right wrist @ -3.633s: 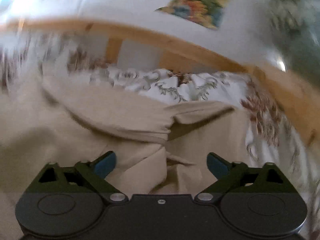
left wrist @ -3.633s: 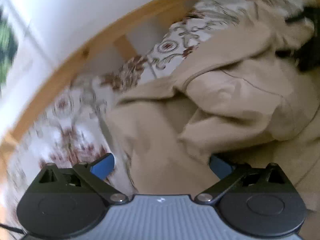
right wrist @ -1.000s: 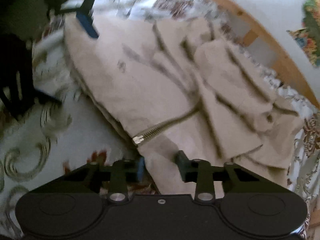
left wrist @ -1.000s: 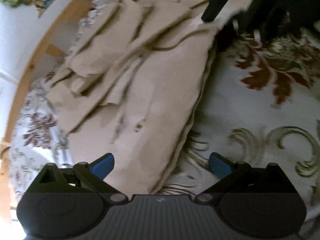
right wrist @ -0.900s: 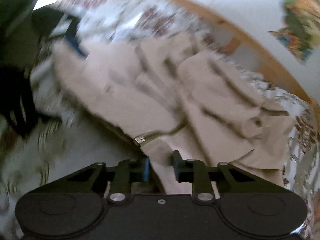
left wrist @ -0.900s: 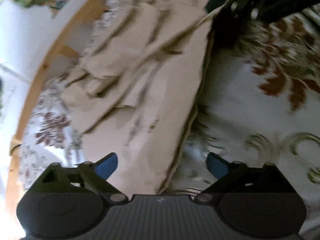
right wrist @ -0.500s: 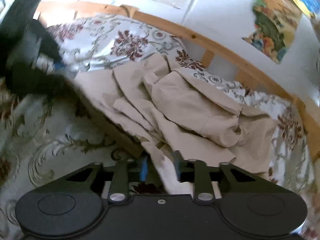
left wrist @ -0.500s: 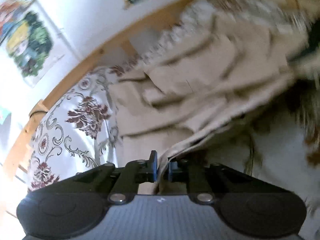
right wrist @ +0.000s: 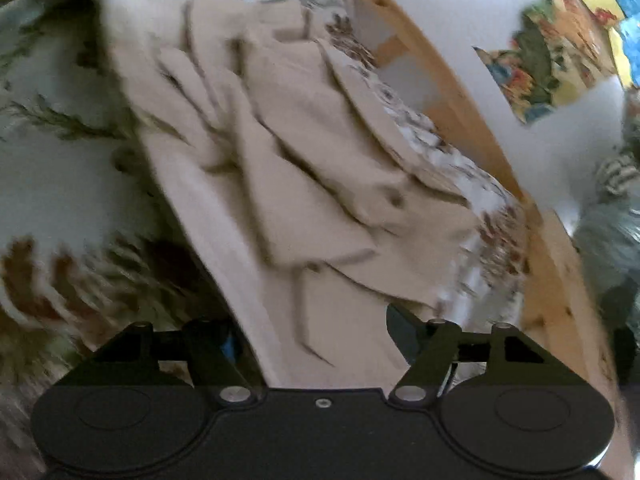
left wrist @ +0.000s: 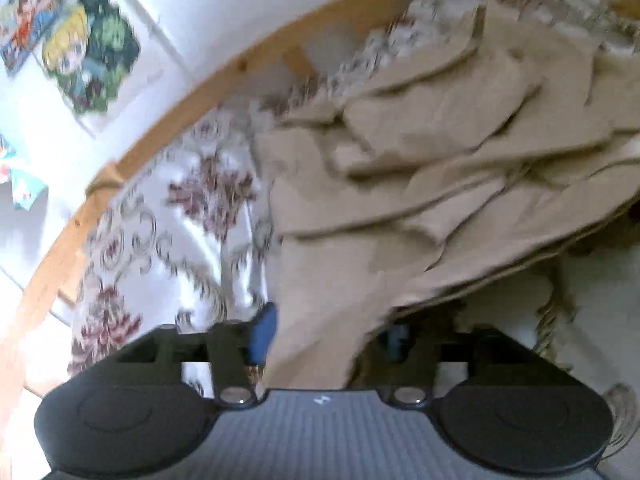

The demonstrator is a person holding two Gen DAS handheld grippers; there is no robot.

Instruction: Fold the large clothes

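A large beige garment lies crumpled in loose folds on a floral bed cover. Its near edge hangs across my left gripper, whose jaws are opening. The cloth lies loose between the blue pads, and the right pad is half hidden under it. In the right wrist view the same garment runs from the far left down to my right gripper. Those jaws are opening too, spread wide, with a flap of cloth lying between the fingers. Both views are blurred by motion.
A curved wooden bed rail borders the bed behind the garment, also seen as the rail on the right. Colourful posters hang on the white wall. Bare floral cover lies left of the garment.
Half a second ago both grippers were shut on the garment's near edge. Now both pairs of jaws stand apart with the cloth loose between them. Both views have swung across the bed.
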